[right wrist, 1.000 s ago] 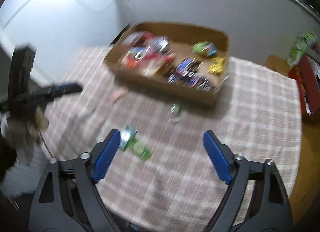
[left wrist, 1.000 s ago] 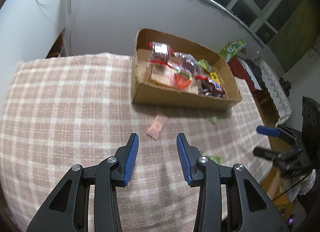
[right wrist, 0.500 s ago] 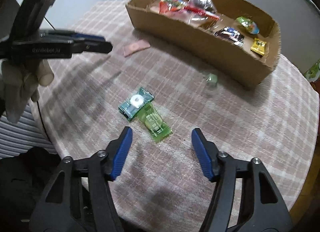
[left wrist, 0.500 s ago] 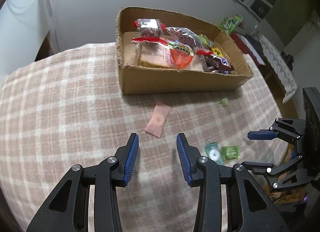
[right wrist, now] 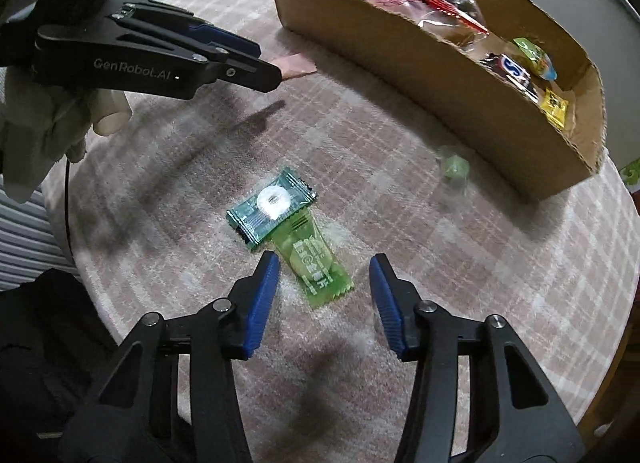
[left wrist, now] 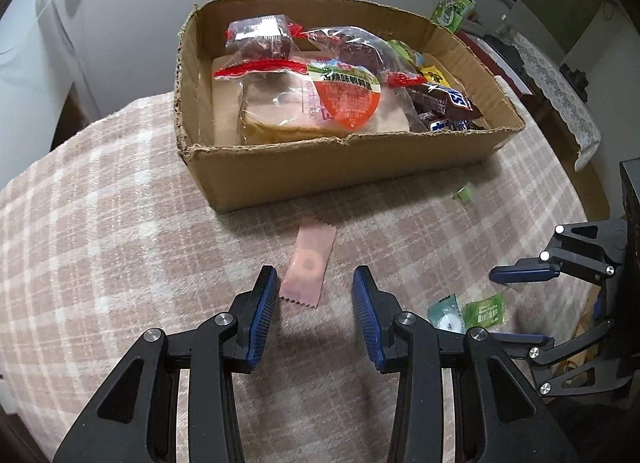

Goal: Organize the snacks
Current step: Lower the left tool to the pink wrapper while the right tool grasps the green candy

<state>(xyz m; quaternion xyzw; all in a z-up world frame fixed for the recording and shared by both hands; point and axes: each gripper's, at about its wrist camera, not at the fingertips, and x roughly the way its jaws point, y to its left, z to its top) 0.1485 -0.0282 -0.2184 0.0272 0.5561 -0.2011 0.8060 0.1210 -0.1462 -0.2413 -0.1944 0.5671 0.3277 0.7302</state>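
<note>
Just ahead of the closing right hand-held gripper (right wrist: 324,287) lies the green candy (right wrist: 316,267)

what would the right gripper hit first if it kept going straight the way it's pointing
Most likely the light green candy wrapper lying on the checked tablecloth. The right gripper, jaws closing with nothing pressed yet, brackets its near end. Depth is uncertain.

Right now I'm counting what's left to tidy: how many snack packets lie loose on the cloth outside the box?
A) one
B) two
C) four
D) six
C: the pink packet, teal candy, green packet and small green sweet lie outside the box.
</note>
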